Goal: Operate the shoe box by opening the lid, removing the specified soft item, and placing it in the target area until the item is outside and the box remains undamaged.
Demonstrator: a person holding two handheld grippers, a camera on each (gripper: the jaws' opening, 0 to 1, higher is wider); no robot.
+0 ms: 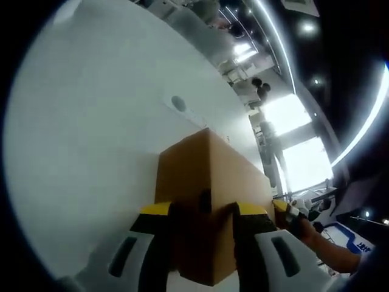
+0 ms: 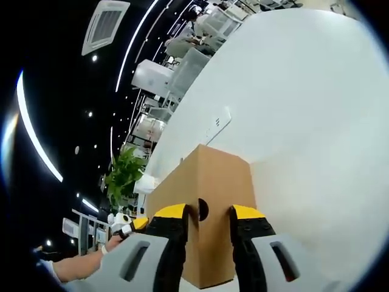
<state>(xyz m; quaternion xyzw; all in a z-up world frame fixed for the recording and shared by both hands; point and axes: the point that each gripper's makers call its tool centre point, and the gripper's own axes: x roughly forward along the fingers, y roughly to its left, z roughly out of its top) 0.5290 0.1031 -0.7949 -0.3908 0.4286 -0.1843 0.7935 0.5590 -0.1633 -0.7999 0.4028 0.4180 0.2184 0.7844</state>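
Note:
A brown cardboard shoe box (image 1: 209, 164) lies on a white table (image 1: 79, 152) with its lid down. In the left gripper view my left gripper (image 1: 203, 213) is open, its yellow-tipped fingers (image 1: 155, 210) standing on either side of a round hole in the box's end face. From the opposite end, the right gripper view shows the same box (image 2: 213, 173). My right gripper (image 2: 209, 214) is open too, with its fingers (image 2: 249, 213) flanking the hole in that end. Whether the tips touch the cardboard I cannot tell. What the box contains is hidden.
The right gripper (image 1: 289, 212) and a person's arm (image 1: 331, 249) show beyond the box's side; the left gripper (image 2: 124, 228) and an arm (image 2: 76, 264) show likewise. A grey round grommet (image 1: 178, 103) is set in the tabletop. A potted plant (image 2: 124, 167) and office furniture stand beyond.

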